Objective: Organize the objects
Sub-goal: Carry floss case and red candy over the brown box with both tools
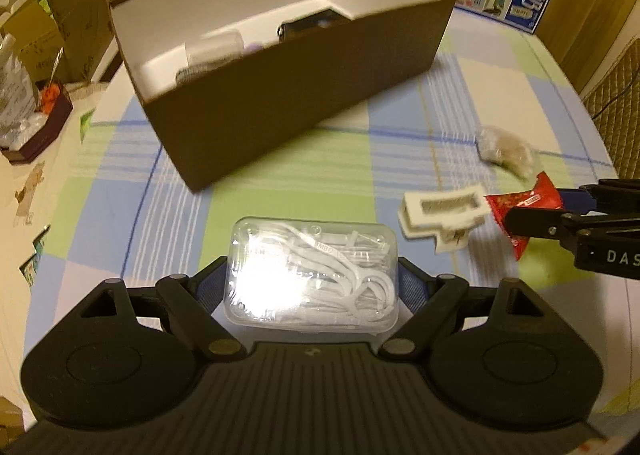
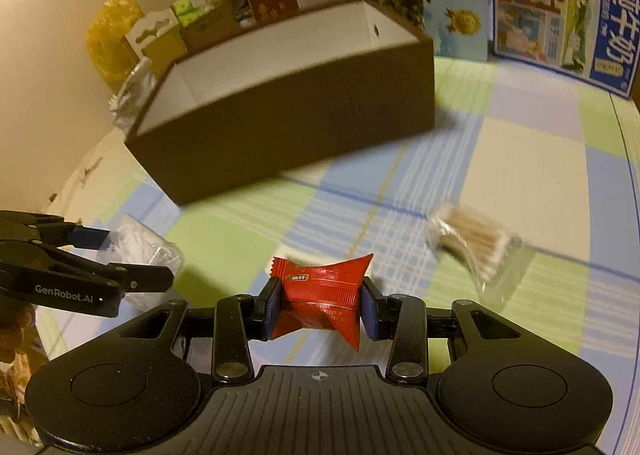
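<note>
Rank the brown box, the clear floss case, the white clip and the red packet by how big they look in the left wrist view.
1. brown box
2. clear floss case, though enlarged by nearness to the camera
3. white clip
4. red packet, partly hidden, so its place after the clip is unsure

I was working in a home, by the look of it: my bench wore a checked cloth (image 1: 280, 191) in green, blue and white, a milk carton (image 2: 560, 11) stood at one o'clock, and household boxes (image 1: 48, 15) crowded ten o'clock under warm lamplight.
</note>
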`<state>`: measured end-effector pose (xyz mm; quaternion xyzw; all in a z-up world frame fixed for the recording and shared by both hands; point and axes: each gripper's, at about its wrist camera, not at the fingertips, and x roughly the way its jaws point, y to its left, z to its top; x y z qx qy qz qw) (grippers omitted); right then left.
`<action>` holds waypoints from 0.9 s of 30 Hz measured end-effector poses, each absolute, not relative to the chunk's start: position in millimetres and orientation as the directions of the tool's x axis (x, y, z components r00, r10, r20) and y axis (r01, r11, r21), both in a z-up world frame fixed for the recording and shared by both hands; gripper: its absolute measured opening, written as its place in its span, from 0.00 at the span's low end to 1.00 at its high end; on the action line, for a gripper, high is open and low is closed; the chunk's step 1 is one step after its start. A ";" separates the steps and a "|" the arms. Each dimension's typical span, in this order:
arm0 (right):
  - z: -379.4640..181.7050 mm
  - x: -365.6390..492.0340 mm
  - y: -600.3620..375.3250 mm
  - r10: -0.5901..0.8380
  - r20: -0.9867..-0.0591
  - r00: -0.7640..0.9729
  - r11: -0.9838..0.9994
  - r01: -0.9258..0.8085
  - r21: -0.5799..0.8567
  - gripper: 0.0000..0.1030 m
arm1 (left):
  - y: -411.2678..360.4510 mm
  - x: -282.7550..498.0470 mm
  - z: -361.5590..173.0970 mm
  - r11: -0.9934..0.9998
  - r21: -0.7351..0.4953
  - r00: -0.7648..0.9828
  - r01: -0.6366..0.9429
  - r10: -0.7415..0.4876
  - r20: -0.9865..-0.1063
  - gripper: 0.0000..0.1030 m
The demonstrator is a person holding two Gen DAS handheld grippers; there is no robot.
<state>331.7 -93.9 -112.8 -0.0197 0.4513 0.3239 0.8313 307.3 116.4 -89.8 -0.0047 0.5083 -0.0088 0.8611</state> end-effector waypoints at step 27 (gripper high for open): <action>-37.7 410.3 -32.0 0.646 -0.615 0.453 0.719 -0.631 0.290 0.37 | 145.9 380.4 -5.2 1.000 0.010 0.659 0.026 -0.010 -0.752 0.81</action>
